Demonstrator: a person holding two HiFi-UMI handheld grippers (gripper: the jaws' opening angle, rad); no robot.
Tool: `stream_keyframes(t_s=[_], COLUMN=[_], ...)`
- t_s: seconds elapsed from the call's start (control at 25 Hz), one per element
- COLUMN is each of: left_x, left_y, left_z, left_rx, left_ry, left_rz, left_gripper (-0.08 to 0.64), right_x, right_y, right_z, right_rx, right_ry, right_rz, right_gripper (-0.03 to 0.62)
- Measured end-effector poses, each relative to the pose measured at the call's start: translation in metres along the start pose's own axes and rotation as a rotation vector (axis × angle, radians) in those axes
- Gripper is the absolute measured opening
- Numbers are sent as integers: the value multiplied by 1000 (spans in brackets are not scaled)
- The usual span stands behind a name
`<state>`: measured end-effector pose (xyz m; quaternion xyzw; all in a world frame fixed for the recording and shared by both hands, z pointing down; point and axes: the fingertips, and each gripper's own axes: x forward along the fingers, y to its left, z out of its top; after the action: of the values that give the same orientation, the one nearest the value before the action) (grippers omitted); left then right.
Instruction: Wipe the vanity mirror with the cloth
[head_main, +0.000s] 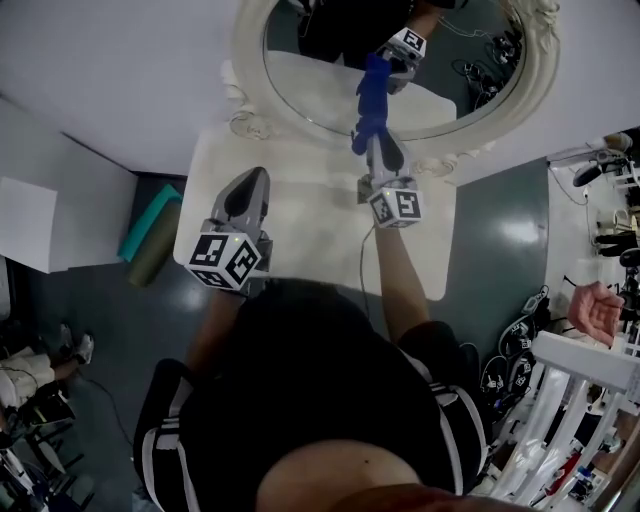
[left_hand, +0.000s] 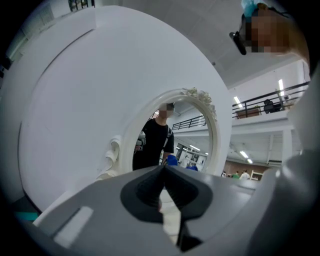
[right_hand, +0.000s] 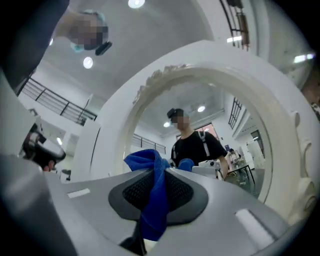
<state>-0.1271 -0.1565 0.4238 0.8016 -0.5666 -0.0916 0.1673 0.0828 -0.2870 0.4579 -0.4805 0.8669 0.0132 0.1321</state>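
Observation:
An oval vanity mirror (head_main: 400, 60) in an ornate white frame (head_main: 245, 70) stands at the back of a white table (head_main: 300, 235). My right gripper (head_main: 376, 135) is shut on a blue cloth (head_main: 372, 95), which reaches up onto the lower part of the glass. In the right gripper view the cloth (right_hand: 152, 195) hangs pinched between the jaws, with the mirror (right_hand: 200, 125) close ahead. My left gripper (head_main: 254, 178) hovers over the table's left part, shut with nothing in it. The left gripper view shows the mirror (left_hand: 175, 135) further off, with the frame (left_hand: 200, 97) around it.
A teal and olive roll (head_main: 150, 235) lies on the dark floor left of the table. A white rack (head_main: 585, 400) and another person's hand (head_main: 595, 310) are at the right. A white wall (head_main: 100, 60) stands behind the mirror. A thin cable (head_main: 363, 260) runs along the table.

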Motion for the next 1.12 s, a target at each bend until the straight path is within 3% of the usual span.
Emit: stream_keyframes(t_s=[0.12, 0.2, 0.56, 0.8, 1.12], left_x=[12, 16, 23, 28, 23], left_y=[-11, -20, -33, -40, -31], left_z=[16, 25, 36, 41, 47], left_rx=[17, 25, 33, 45, 38], left_ry=[-29, -50, -71, -85, -97], left_rz=[-35, -57, -107, -117, -84], left_gripper=[11, 11, 11, 11, 11], right_x=[-17, -25, -35, -2, 40], right_y=[-13, -19, -68, -98, -112], right_z=[47, 79, 240, 282, 282], right_rx=[104, 110, -76, -208, -190], right_ry=[-152, -234, -541, -528, -481], right_rz=[-75, -115, -267, -340, -368], right_gripper=[55, 55, 56, 56, 55])
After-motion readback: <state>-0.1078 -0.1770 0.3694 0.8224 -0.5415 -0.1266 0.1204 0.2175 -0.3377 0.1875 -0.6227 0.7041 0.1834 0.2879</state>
